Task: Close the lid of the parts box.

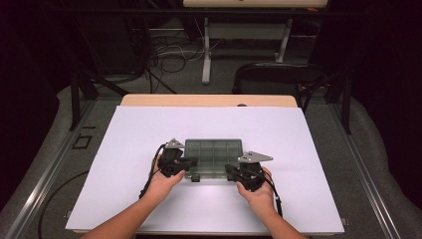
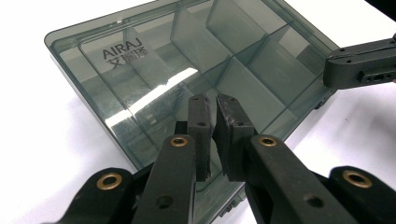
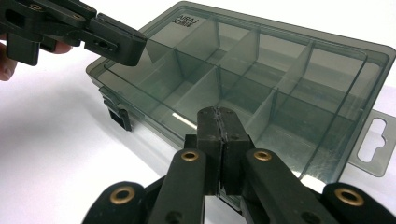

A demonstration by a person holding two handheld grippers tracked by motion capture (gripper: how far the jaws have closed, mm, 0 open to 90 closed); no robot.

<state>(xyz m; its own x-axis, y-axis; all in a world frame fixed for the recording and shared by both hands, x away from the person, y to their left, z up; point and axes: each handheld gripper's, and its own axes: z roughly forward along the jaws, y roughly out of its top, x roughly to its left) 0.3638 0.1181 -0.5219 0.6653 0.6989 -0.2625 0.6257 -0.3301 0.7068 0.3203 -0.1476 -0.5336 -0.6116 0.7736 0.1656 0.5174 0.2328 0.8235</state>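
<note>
Smoky, see-through divider box (image 1: 214, 157), lid down; left gripper (image 2: 215, 112) slightly parted, right gripper (image 3: 217, 122) pressed together.

A white sheet (image 1: 149, 129) is spread over a light wooden tabletop (image 1: 209, 100), whose far edge is left bare beyond the fingers. Farther off, a black chair (image 1: 278, 74) is set on the far side of the table, off to the right. Behind it, a second table with a pale top (image 1: 254, 3) and white legs (image 1: 206, 50) is seen. Black cables (image 1: 169, 52) are tangled on the grey carpeted floor (image 1: 224, 87) to the far left. Metal rails (image 1: 45, 169) are laid along the floor on both sides. The room's edges are lost in darkness; the sheet is brightly lit.
</note>
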